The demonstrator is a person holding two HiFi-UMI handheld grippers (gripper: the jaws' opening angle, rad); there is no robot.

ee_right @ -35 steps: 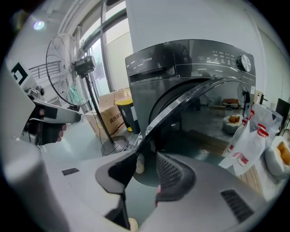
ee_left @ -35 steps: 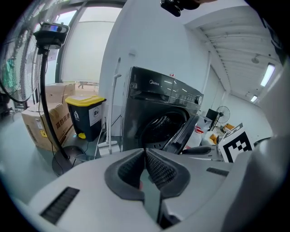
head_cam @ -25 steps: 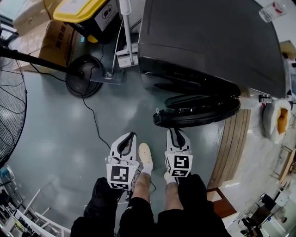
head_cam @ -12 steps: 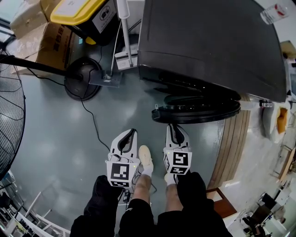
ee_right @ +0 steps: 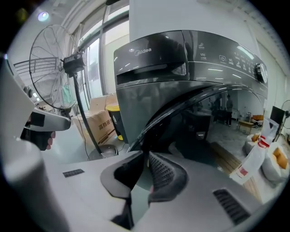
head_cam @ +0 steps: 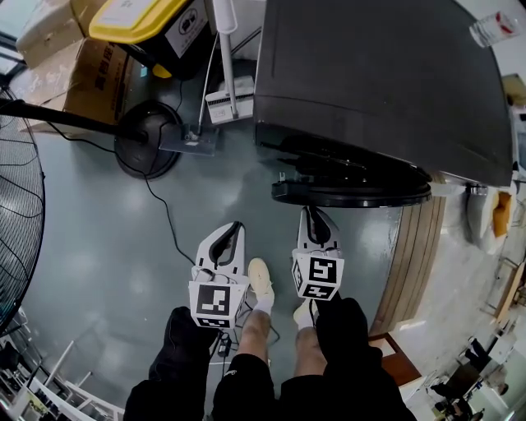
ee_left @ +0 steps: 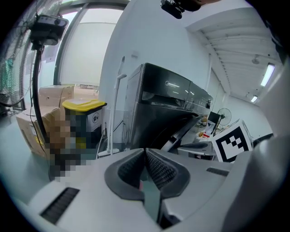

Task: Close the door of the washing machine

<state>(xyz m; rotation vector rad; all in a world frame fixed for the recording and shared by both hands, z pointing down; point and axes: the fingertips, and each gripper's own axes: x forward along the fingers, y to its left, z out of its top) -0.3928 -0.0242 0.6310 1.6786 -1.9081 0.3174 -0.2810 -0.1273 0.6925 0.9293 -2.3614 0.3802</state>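
Observation:
The dark grey washing machine (head_cam: pixel 386 74) fills the upper right of the head view, its round door (head_cam: pixel 353 193) hanging partly open toward me. My right gripper (head_cam: pixel 311 215) points at the door's outer face, its tip at or just short of the door's edge. Its jaws have just been closing and now meet at the tips, with nothing between them. In the right gripper view the door (ee_right: pixel 181 108) curves just beyond the gripper (ee_right: pixel 147 154). My left gripper (head_cam: pixel 234 229) hovers over the floor, left of the door, shut and empty; in its own view the gripper (ee_left: pixel 145 152) faces the machine (ee_left: pixel 158 104).
A fan's round base (head_cam: pixel 148 136) and cage (head_cam: pixel 16 205) stand at the left, with a cable (head_cam: pixel 168 218) trailing across the floor. A yellow-lidded bin (head_cam: pixel 144 20), cardboard boxes (head_cam: pixel 90 74) and a white mop (head_cam: pixel 226 90) crowd the back. A wooden board (head_cam: pixel 415 247) lies right of the door.
The door has swung nearer to the machine's front. Both grippers have moved forward toward the machine, the right one staying close behind the door.

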